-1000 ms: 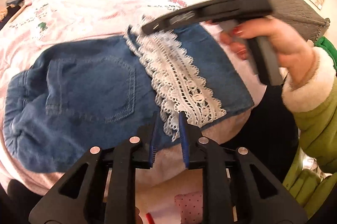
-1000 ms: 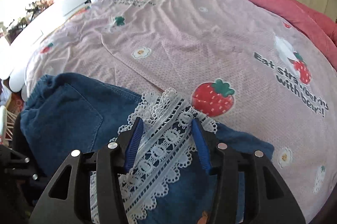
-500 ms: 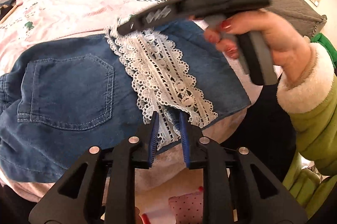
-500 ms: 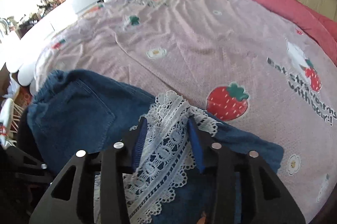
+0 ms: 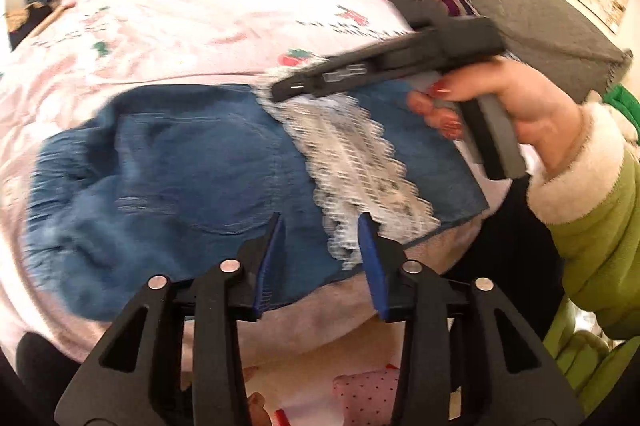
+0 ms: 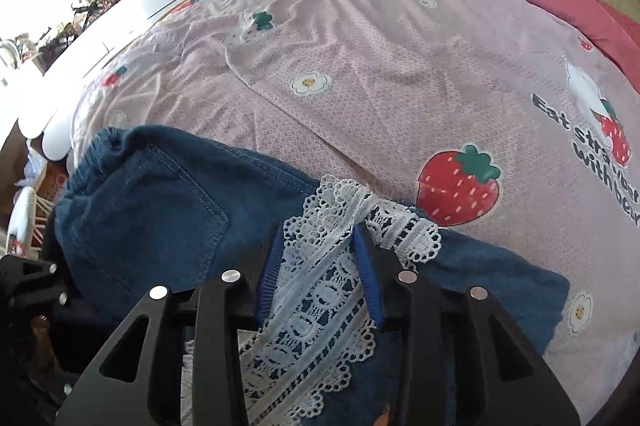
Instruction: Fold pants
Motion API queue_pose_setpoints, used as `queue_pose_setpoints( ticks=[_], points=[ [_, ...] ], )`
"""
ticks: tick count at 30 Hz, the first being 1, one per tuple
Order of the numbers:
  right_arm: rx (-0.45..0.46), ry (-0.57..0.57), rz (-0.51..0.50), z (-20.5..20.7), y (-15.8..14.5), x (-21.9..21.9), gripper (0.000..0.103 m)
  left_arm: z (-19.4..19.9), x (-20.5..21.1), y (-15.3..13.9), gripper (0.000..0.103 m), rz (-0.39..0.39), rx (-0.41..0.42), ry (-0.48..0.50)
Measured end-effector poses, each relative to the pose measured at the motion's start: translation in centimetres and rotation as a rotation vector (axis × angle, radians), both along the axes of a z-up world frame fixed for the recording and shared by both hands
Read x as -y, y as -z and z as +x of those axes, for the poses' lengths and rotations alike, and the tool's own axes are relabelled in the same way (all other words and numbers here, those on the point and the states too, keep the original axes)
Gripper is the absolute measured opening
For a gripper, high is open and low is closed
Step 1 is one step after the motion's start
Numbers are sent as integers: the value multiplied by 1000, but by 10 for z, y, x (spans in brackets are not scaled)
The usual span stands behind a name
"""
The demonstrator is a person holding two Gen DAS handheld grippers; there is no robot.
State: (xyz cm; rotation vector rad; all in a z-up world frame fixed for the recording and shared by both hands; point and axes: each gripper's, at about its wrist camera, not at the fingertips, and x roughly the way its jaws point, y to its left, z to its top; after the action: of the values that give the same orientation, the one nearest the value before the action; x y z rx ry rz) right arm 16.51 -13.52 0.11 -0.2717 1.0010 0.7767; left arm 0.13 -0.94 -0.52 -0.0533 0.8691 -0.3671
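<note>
Denim pants (image 5: 192,170) lie folded on a pink strawberry-print bedspread (image 6: 400,66), near the bed's edge. Back pocket (image 6: 160,210) faces up. A white lace hem (image 6: 320,290) runs across the denim.

Left gripper (image 5: 322,246): fingers spread wide, holding nothing, poised over the near edge of the pants beside the lower end of the lace. This view is motion-blurred.

Right gripper (image 6: 318,262): fingers parted, one on each side of the lace band, not closed on it. Whether the tips touch the cloth, cannot tell.

Left wrist view shows the right hand (image 5: 500,114) on that tool's handle, red nails, green sleeve (image 5: 592,234) with cream cuff.
</note>
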Motion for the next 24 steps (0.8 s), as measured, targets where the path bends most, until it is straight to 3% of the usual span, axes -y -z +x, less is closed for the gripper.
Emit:
queue_pose_setpoints(
  ticks=[2,5,7,8,15,18,24],
  points=[
    [46,-8,28,-9,-19,1,38,-4,-10,-6,35,6,21,-37],
    [102,-63,103,-28,-47,-7,53,-9,-22,-17,43,18,55,-89],
    [144,-107,114,-40,-58,-19,62,-12,-31,-25,55,33,75,-131],
    [161,-120,114,-44,-62,-23,64,-13,-35,-29,66,44,82,-152],
    [195,-183,98,-52,-74,-56,79,-25,-65,-46,86,75,113,-256],
    [186,-202,84,-51,-72,-67,82,-27,-75,-48,93,71,107,-292],
    [141,-263,66,-46,-63,-90,87,-27,-87,-40,93,54,75,-335]
  ],
)
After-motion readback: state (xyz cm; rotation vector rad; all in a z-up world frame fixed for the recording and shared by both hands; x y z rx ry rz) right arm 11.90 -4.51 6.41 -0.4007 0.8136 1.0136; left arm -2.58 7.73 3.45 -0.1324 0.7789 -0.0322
